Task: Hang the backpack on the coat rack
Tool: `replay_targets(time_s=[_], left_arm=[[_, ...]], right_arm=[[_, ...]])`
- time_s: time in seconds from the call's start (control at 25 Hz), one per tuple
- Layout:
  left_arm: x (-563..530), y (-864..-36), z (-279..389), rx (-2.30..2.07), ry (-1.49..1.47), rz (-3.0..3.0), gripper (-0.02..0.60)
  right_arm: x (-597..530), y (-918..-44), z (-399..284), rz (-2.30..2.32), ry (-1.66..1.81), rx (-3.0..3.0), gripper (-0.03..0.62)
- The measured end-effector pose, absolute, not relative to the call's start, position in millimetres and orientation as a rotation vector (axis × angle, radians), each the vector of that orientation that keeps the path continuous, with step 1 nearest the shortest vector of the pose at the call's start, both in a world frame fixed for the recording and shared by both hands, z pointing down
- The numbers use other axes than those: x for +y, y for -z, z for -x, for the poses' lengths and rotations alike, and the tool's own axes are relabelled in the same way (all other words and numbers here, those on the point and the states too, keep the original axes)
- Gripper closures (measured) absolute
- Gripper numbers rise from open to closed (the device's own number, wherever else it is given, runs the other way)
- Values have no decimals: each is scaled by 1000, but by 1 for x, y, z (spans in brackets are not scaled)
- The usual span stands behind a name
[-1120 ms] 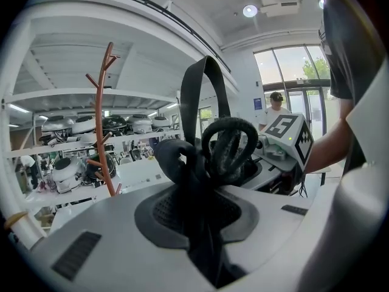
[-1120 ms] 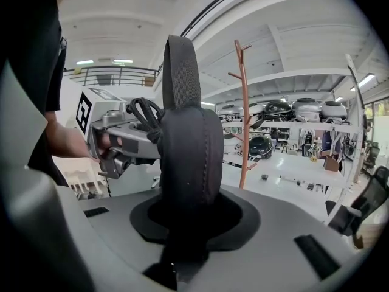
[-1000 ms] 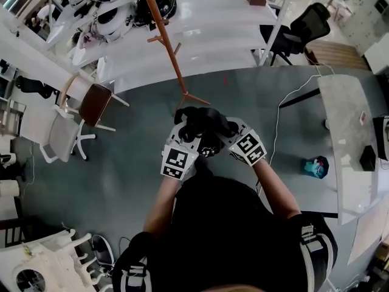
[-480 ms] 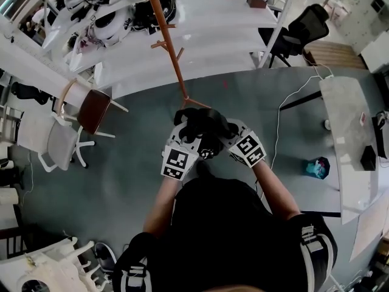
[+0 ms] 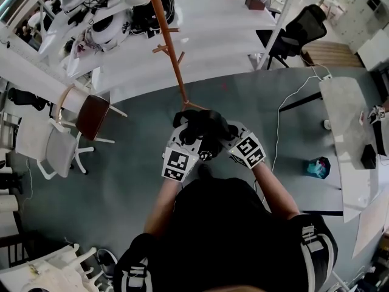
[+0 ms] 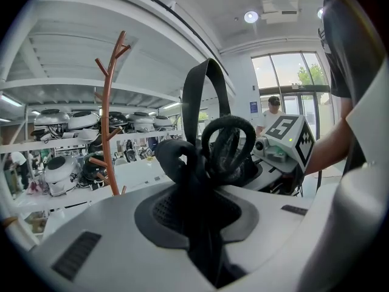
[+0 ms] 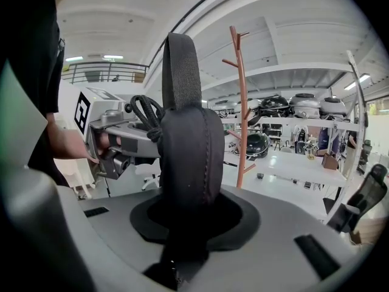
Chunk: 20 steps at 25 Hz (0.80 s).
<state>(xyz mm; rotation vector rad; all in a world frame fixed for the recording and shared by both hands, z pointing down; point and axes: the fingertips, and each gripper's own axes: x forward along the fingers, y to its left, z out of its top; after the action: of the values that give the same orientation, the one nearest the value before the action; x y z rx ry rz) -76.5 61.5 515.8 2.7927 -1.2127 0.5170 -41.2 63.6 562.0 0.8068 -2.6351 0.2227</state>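
Both hands are up at chest height, side by side: the left gripper is clamped on a bunched strap of the black fabric backpack, and the right gripper is clamped on its padded shoulder strap. The bag hangs between them above the grey floor, with the slim orange-brown wooden coat rack standing just beyond
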Motion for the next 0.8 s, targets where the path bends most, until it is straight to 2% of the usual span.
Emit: replay_targets(time_s=[0.8], left_arm=[[32, -514, 112, -1213, -533, -2806, 497]], right_arm=[[32, -563, 77, -793, -204, -2631, 471]])
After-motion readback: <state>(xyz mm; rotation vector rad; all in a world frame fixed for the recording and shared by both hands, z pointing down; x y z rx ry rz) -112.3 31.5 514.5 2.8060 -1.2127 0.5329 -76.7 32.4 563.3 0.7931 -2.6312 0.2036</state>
